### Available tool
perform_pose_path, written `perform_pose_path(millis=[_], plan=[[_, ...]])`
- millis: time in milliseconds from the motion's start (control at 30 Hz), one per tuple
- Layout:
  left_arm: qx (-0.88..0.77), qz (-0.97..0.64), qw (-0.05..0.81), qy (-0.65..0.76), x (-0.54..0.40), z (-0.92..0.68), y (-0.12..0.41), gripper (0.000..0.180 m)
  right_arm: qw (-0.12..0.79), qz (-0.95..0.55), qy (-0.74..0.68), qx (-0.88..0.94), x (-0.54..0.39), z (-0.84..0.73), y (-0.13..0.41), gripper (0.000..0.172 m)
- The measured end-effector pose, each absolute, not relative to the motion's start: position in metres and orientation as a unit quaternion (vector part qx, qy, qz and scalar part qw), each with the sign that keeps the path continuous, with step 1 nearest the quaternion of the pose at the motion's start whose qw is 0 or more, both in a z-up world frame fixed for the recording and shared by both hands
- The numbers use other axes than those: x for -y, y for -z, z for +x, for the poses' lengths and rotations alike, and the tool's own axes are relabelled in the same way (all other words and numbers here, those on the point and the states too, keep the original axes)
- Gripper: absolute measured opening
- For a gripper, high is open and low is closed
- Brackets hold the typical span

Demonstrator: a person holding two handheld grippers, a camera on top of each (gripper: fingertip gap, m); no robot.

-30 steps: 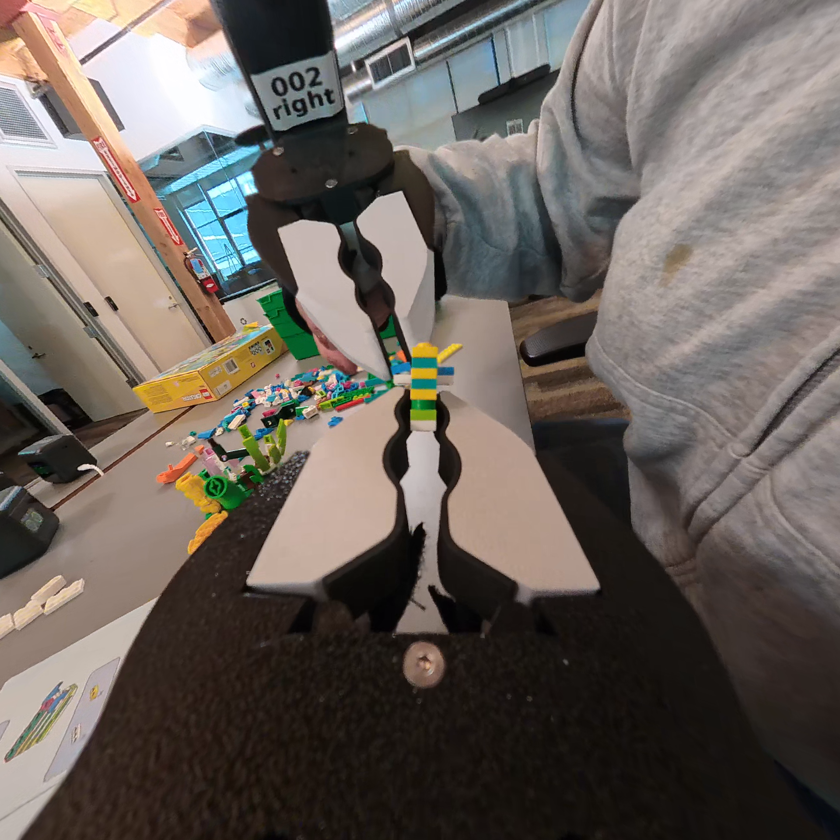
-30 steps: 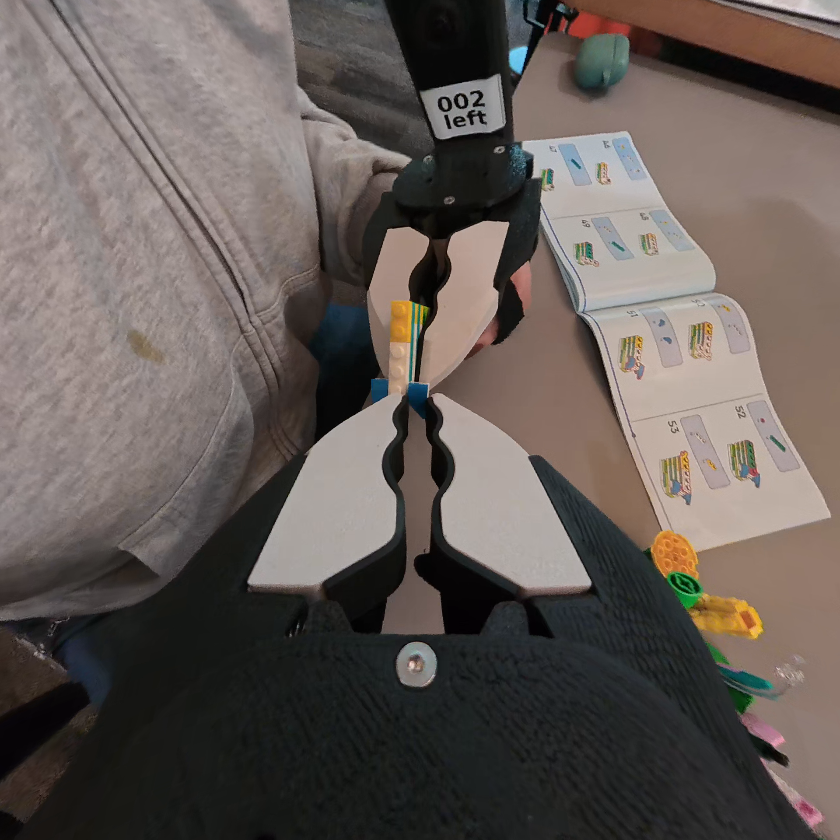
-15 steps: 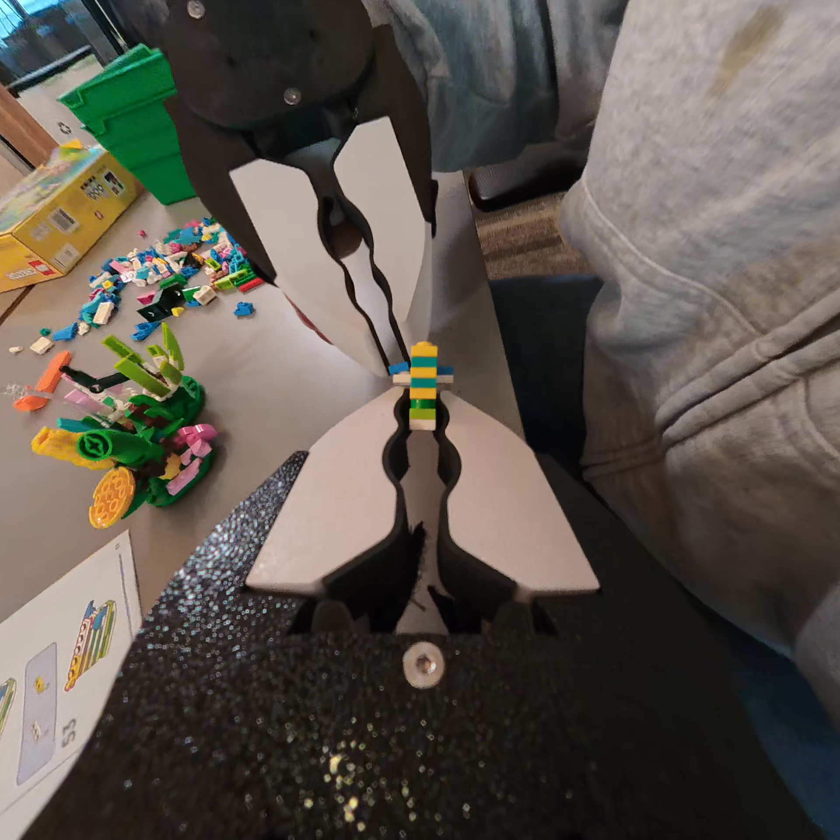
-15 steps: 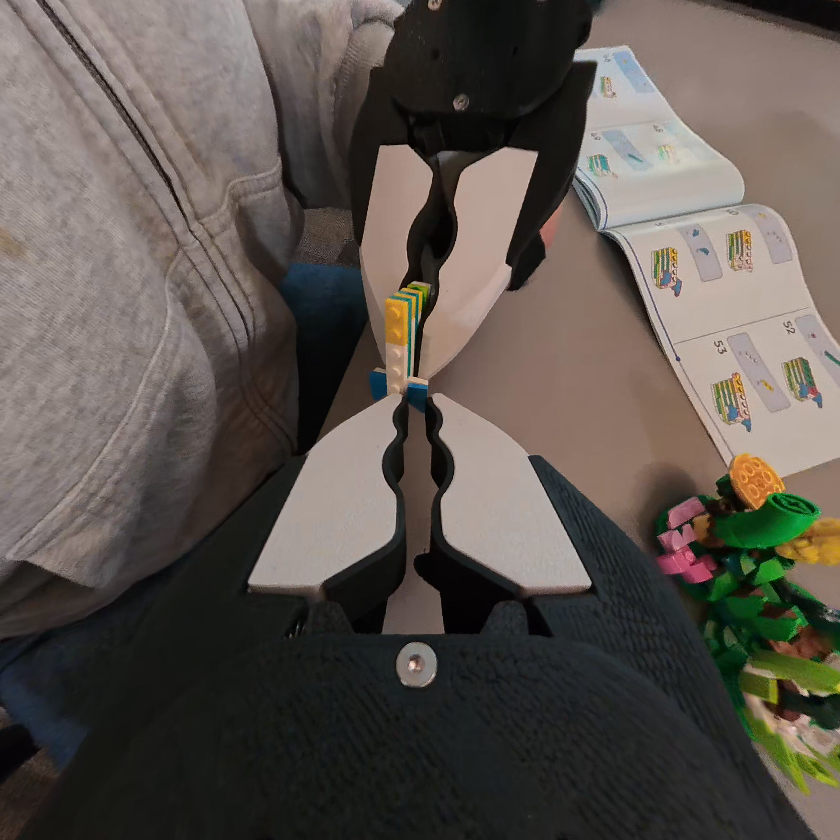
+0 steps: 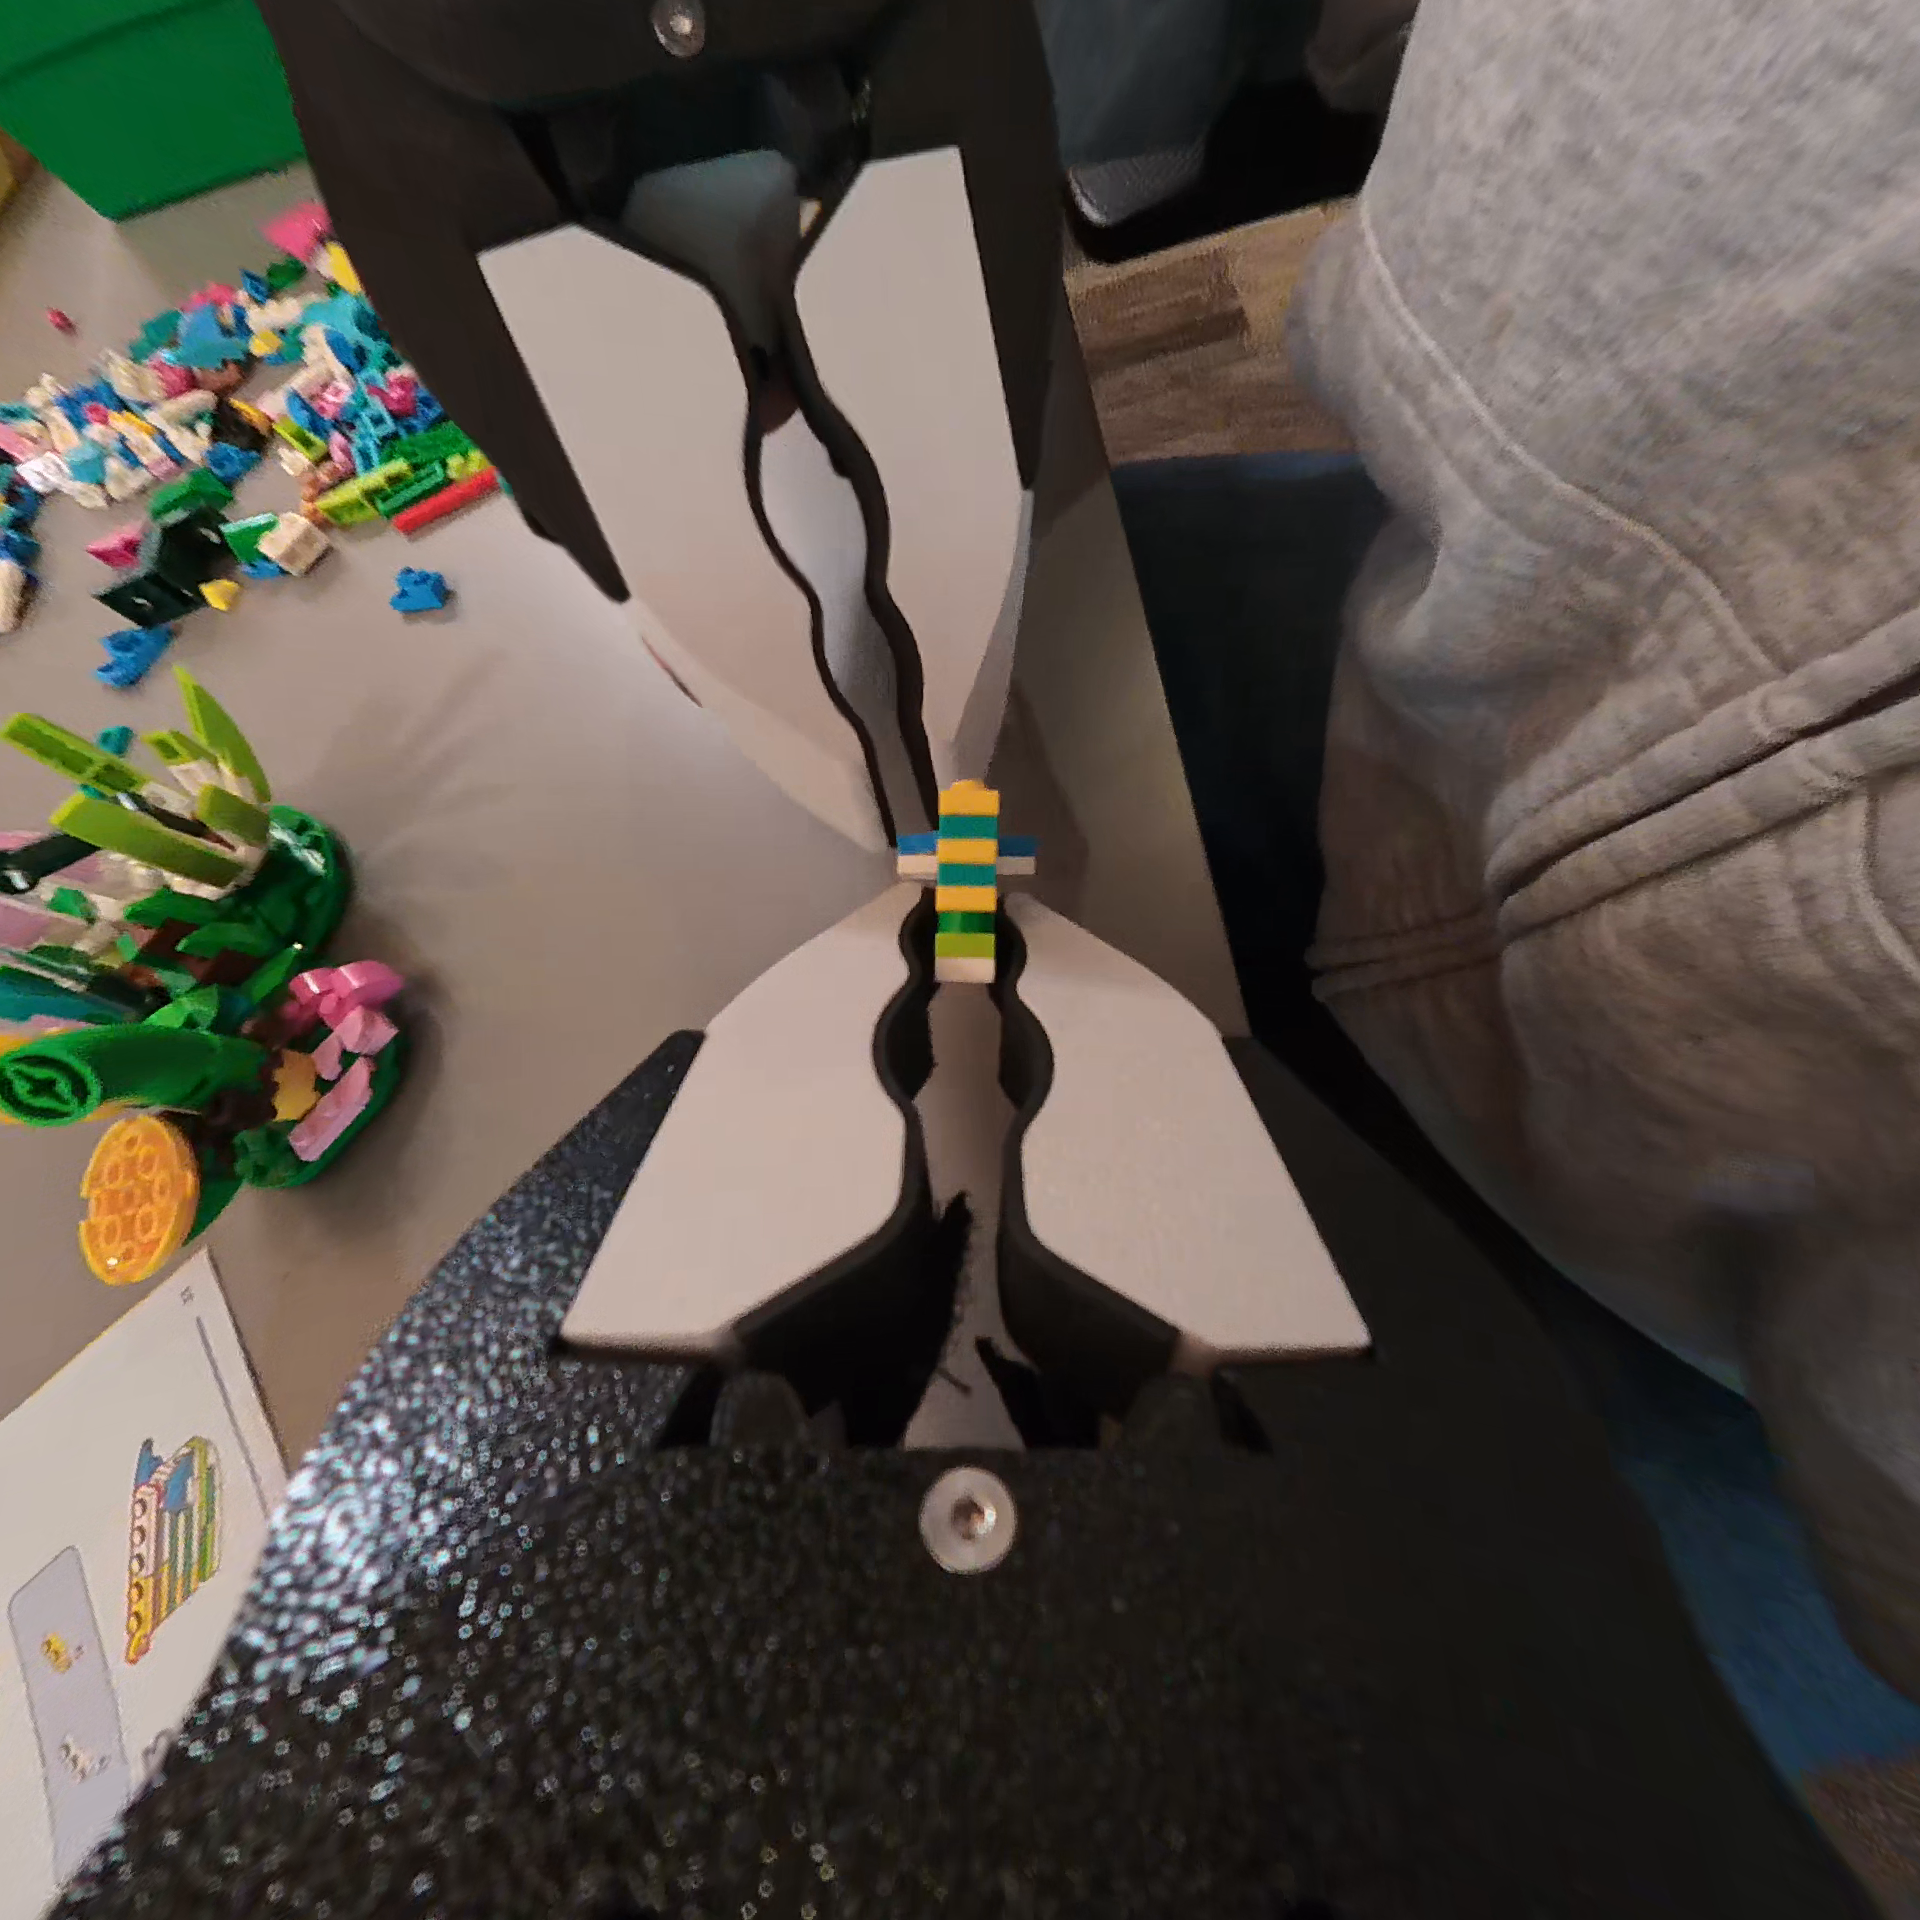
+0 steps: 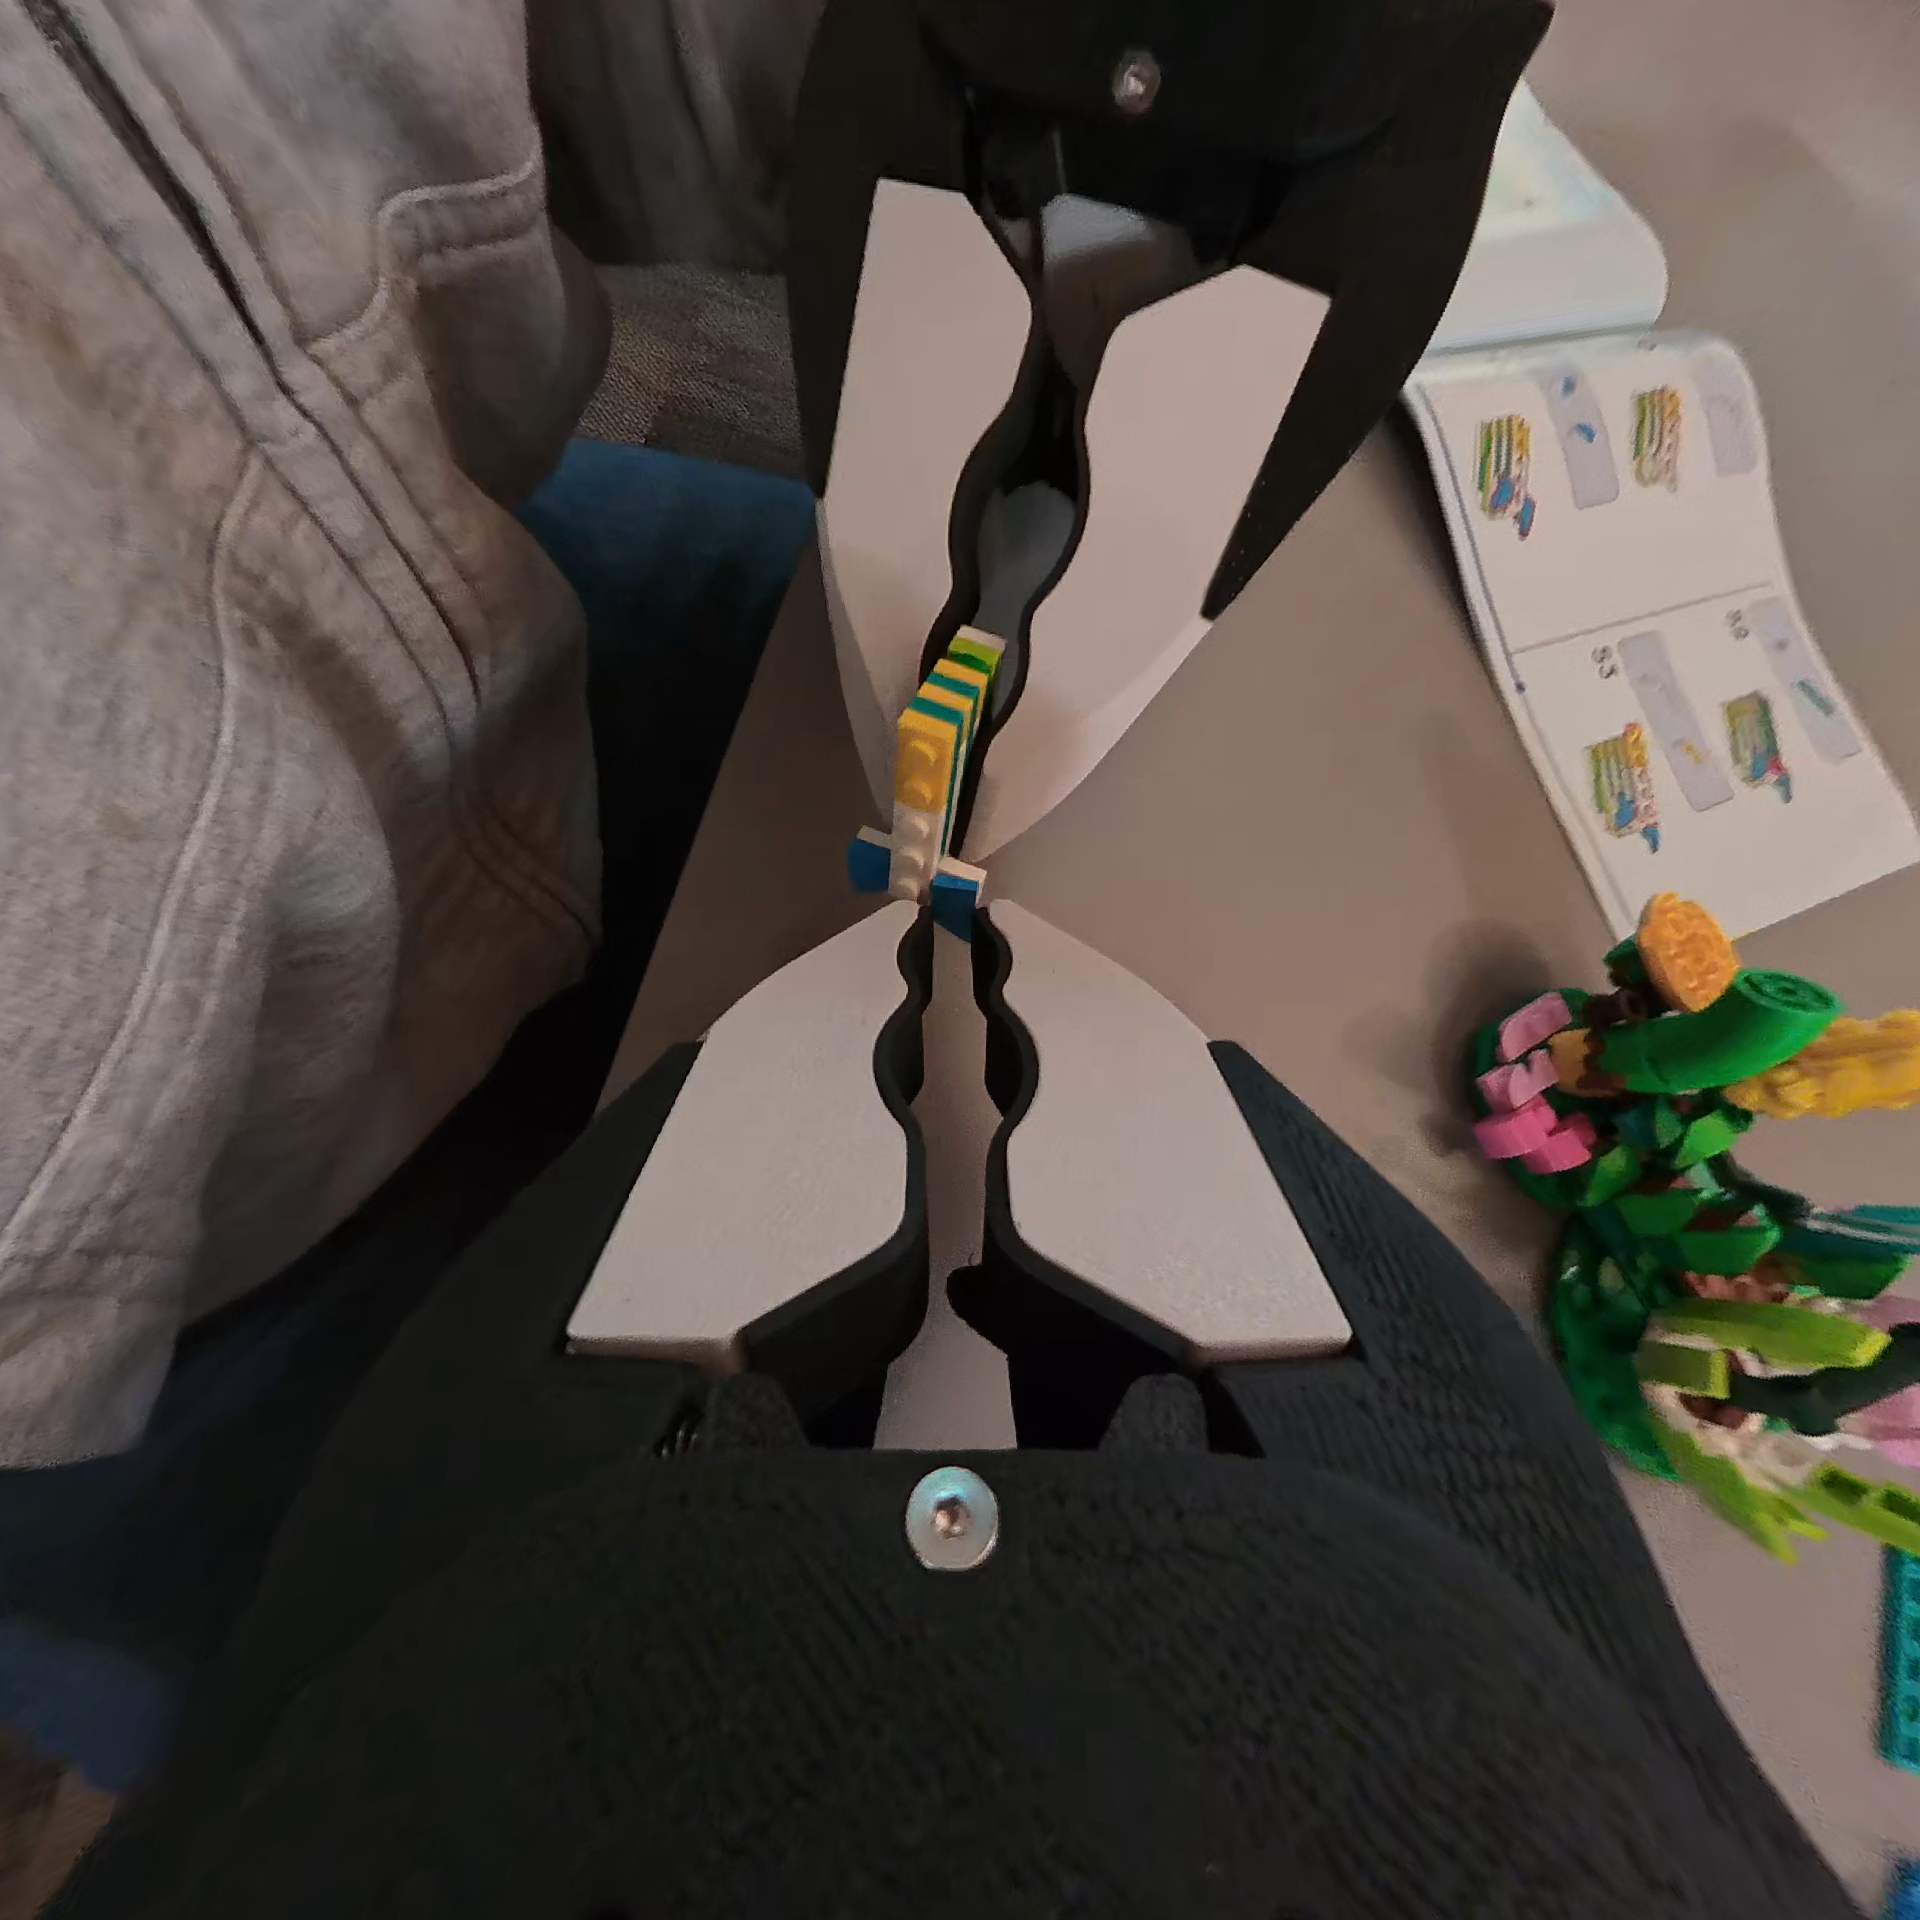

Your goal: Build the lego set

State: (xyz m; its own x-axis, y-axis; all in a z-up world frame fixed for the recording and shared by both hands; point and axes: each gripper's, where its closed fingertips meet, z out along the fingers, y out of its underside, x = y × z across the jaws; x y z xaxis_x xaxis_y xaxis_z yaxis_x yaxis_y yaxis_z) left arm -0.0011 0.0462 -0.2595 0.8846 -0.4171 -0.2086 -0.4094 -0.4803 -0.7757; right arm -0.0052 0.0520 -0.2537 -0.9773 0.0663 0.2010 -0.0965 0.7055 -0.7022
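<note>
Just off the near edge of the grey table, right in front of your grey hooded sweatshirt, your two grippers meet tip to tip. Your left gripper has its jaws closed on the small striped stack of plastic building plates, banded yellow, teal, green, lime and white, with both pads pressing its green-to-white end. The yellow end sticks out towards the other tool.

Your right gripper comes in from the opposite side. Its jaws are nearly together and pinch the thin blue-and-white plate that lies crosswise on the stack, touching it.

So the stack hangs in the air between both tools, clear of the tabletop. On the table beside you stand the green brick-built flower model, the open instruction booklet, and farther off the scattered pile of loose coloured bricks, near a green bin.
</note>
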Motion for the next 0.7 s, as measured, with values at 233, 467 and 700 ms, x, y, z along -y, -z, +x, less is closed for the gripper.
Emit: perform_pose_path(millis=[233, 467, 700], plan=[[-0.245, -0.885, 0.394, 0.038, -0.045, 0.0, 0.275, 0.009, 0.057, -0.056, -0.397, 0.914, -0.053, -0.003, 0.271, 0.006], [-0.24, -0.885, 0.395, 0.056, -0.047, 0.003, 0.276, 0.009, 0.046, -0.06, -0.391, 0.917, -0.053, -0.001, 0.279, 0.006], [-0.245, -0.889, 0.38, 0.068, -0.046, 0.005, 0.276, 0.009, 0.034, -0.058, -0.395, 0.916, -0.052, -0.001, 0.276, 0.007]])
